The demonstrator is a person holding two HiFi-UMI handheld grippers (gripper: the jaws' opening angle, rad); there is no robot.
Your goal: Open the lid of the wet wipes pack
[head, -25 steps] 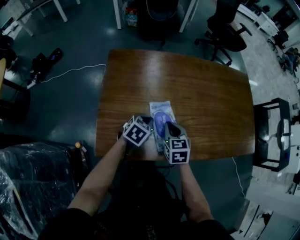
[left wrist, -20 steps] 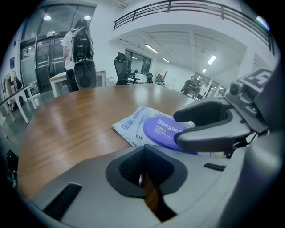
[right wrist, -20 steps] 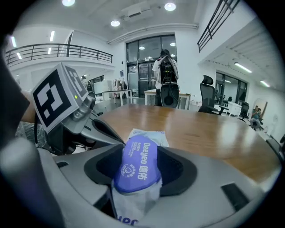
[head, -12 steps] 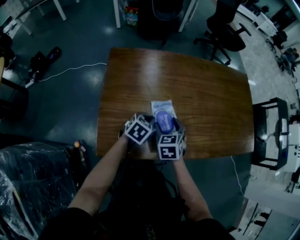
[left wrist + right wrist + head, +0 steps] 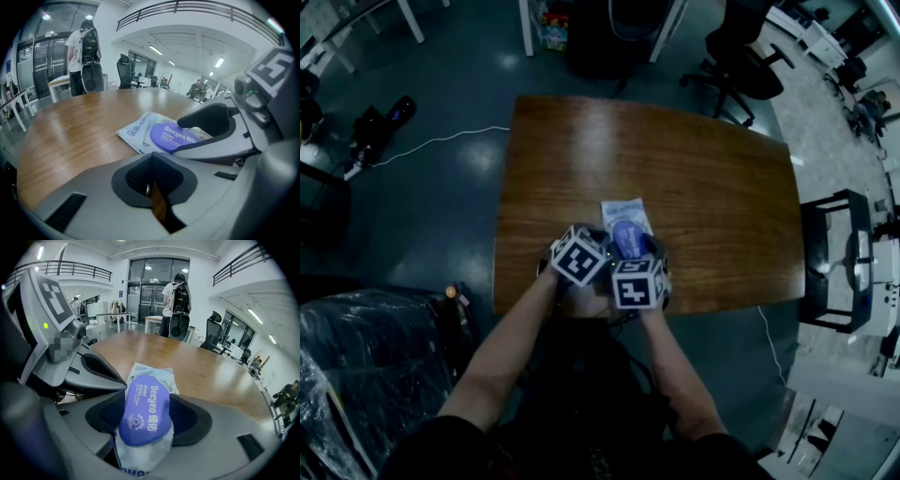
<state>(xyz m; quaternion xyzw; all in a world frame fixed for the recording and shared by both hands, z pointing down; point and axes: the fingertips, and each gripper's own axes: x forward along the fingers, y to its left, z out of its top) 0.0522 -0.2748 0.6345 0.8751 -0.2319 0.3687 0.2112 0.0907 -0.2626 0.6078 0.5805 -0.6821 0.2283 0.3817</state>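
One big wooden table (image 5: 675, 169), brown and shiny with round corners, fills the middle. One lumpy bundle wrapped in clear plastic (image 5: 352, 366) sits on the floor at 8 o'clock. One black wheeled chair (image 5: 741, 56) stands at 1 o'clock. Two hard grey grippers crowd the table's 6 o'clock edge, side by side. The left gripper (image 5: 151, 180) has its jaws almost together, with nothing in them. The right gripper (image 5: 145, 411) has its jaws wide and closing, with the one smooth blue oval lid (image 5: 173, 136) between them. One soft, crinkly wet wipes pack (image 5: 625, 214) lies flat there, half hidden by both grippers.
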